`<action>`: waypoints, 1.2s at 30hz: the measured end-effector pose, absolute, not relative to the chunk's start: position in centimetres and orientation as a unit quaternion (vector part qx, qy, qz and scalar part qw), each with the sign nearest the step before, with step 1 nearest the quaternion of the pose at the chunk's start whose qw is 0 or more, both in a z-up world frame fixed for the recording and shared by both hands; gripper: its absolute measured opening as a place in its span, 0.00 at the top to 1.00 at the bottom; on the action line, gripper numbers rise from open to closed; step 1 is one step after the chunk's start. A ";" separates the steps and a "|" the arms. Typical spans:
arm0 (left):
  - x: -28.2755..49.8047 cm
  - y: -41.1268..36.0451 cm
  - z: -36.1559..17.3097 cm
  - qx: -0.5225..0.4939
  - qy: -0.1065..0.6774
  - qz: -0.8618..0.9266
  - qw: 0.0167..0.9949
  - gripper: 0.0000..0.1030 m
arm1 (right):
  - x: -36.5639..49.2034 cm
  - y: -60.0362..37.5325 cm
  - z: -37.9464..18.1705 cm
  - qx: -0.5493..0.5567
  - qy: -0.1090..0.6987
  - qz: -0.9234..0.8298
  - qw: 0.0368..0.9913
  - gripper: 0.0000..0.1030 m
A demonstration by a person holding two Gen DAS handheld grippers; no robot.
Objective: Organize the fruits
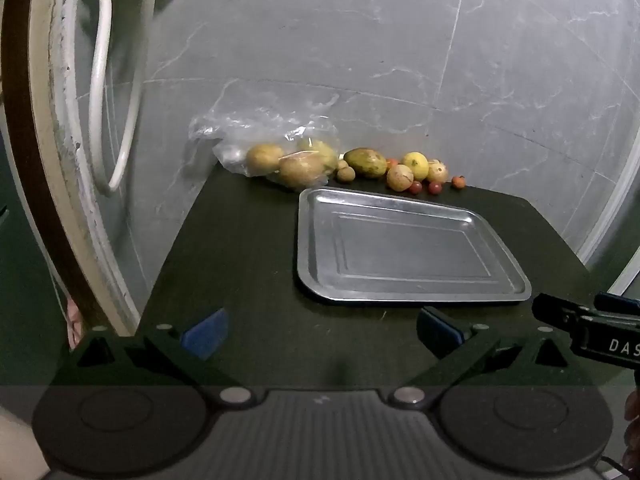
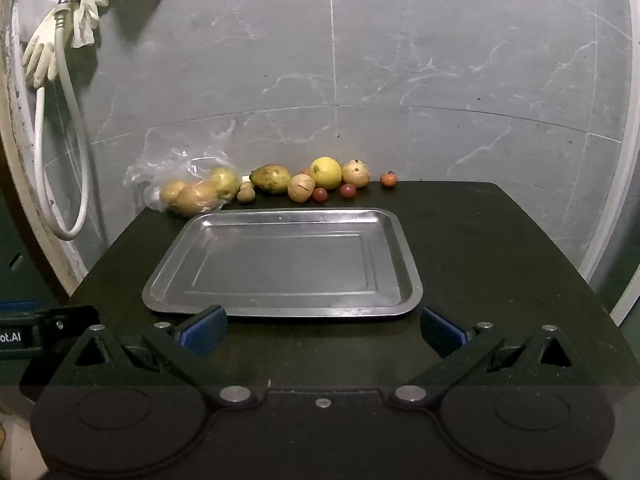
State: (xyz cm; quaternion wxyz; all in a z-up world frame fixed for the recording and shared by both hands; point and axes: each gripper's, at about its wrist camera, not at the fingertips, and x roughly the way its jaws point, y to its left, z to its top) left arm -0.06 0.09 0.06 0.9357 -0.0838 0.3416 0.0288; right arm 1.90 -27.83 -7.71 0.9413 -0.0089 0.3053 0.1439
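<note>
A bare steel tray (image 1: pixel 404 294) (image 2: pixel 280 308) lies on a black table (image 1: pixel 240 264) (image 2: pixel 480 264). Along the far edge by the wall sits a row of fruit: a green mango (image 1: pixel 365 162) (image 2: pixel 270 178), a yellow lemon (image 1: pixel 415 160) (image 2: pixel 325 172), pale round fruits (image 1: pixel 399 177) (image 2: pixel 301 187), small red fruits (image 1: pixel 435 187) (image 2: pixel 348 190), and brown fruits in a clear plastic bag (image 1: pixel 280 160) (image 2: pixel 192 194). My left gripper (image 1: pixel 322 334) hovers open near the table's front, left of the tray. My right gripper (image 2: pixel 324 330) is open at the tray's near rim. Both hold nothing.
A grey marble wall (image 2: pixel 400 60) backs the table. On the left, a white hose (image 1: pixel 100 92) (image 2: pixel 60 140) and rubber gloves (image 2: pixel 42 52) hang. The right gripper's body (image 1: pixel 592 332) shows at the left view's right edge; the left gripper's body (image 2: pixel 36 332) shows at the right view's left edge.
</note>
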 end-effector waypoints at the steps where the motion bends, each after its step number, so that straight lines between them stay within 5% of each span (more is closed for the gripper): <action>1: -0.1 0.1 0.1 -0.084 0.342 0.029 0.936 0.00 | 1.9 -27.8 -7.7 -0.009 0.305 0.143 0.942 0.01; 36: 0.3 0.6 -0.7 -0.085 0.347 0.027 0.933 0.00 | 2.0 -27.5 -7.6 -0.013 0.305 0.138 0.942 0.01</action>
